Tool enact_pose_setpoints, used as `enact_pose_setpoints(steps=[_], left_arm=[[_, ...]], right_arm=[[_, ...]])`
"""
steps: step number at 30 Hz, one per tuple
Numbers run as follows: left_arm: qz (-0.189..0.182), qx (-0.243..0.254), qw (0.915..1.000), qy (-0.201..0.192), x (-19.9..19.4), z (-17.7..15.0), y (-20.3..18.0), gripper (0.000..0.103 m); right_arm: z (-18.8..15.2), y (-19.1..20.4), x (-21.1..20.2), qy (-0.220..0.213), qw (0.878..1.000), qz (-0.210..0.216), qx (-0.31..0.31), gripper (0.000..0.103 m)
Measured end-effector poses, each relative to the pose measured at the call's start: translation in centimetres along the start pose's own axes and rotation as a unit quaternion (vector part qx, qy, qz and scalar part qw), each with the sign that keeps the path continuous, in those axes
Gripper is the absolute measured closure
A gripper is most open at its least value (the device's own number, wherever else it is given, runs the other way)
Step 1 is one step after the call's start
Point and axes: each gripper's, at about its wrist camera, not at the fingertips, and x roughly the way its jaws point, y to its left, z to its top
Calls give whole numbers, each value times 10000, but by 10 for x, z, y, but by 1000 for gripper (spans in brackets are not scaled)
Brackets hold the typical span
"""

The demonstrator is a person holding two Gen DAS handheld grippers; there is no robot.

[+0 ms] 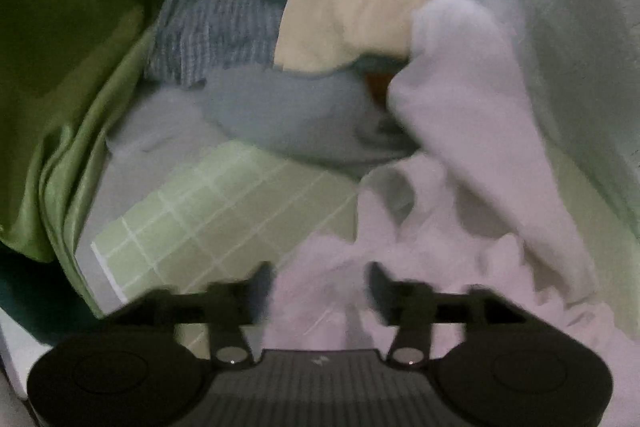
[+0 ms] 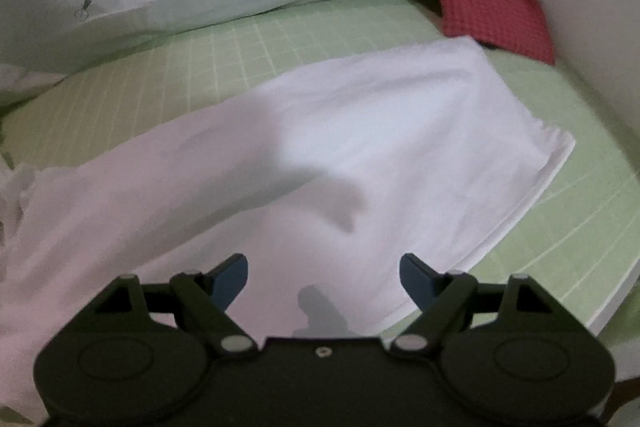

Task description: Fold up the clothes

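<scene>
White garment (image 2: 360,147) is lying across the green checked bed sheet (image 2: 580,219), flat and doubled at its right end, rumpled at its left (image 1: 420,227). Right gripper (image 2: 324,277) is hovering over it, fingers spread, holding nothing. Left gripper (image 1: 320,283) is hanging over the crumpled end, fingers likewise apart and empty. Pile of other clothes (image 1: 320,27) is sitting just behind. Risk: pinching only the top layer, so the doubled edge would be slipping askew; the left fingers could be snagging the pile.

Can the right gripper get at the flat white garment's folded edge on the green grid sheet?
Probably yes. The right gripper is open above the white garment, and nothing lies on the cloth between it and the edge; the red waffle-knit cloth sits clear beyond.
</scene>
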Motion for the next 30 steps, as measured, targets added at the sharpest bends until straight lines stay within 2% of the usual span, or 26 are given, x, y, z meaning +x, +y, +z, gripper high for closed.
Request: enact_pose_setpoints(steps=[1,4,6,9,12,17,19,21,22,23,24,27,30], left_arm=[[30,-6,9999,-162,-8,-2,-6,21],[91,-6,9984,-557,-35,-12,-29,17],[63,-12,9977,-676,-45,-19,-47,15],[69,-70,9978,-662,-65,-42,-79,15],[-80,24,9982,-600,-82,-73,-113,15],[-299,432,9977,-438,-98,-116,-174,15],[-405,620,9962,-465,-108,-127,-193,15],[-480,831,9942,-495,-116,-136,-209,15],[-492,872,9937,-494,-117,-137,-213,15],[-492,881,9937,-486,-117,-137,-215,15],[-492,889,9937,-478,-116,-136,-217,15],[-493,914,9936,-454,-115,-135,-223,15],[-493,939,9934,-430,-113,-135,-229,15]], right_arm=[[3,-11,3,-32,9999,-45,84,19],[13,-47,16,-101,9991,-173,375,19],[25,-80,32,-106,9978,-350,551,19],[48,-128,57,-90,9947,-755,694,19],[71,-176,83,-105,9889,-1138,946,19],[92,-233,124,14,9825,-1373,1256,20],[94,-245,131,7,9835,-1223,1334,28],[93,-250,134,-9,9856,-1046,1327,56],[92,-250,132,-70,9865,-978,1312,61],[90,-249,130,-142,9875,-920,1276,76],[87,-248,126,-244,9887,-888,1182,86],[78,-253,115,-469,9891,-889,1079,89],[63,-272,94,-547,9800,-1289,1411,89]])
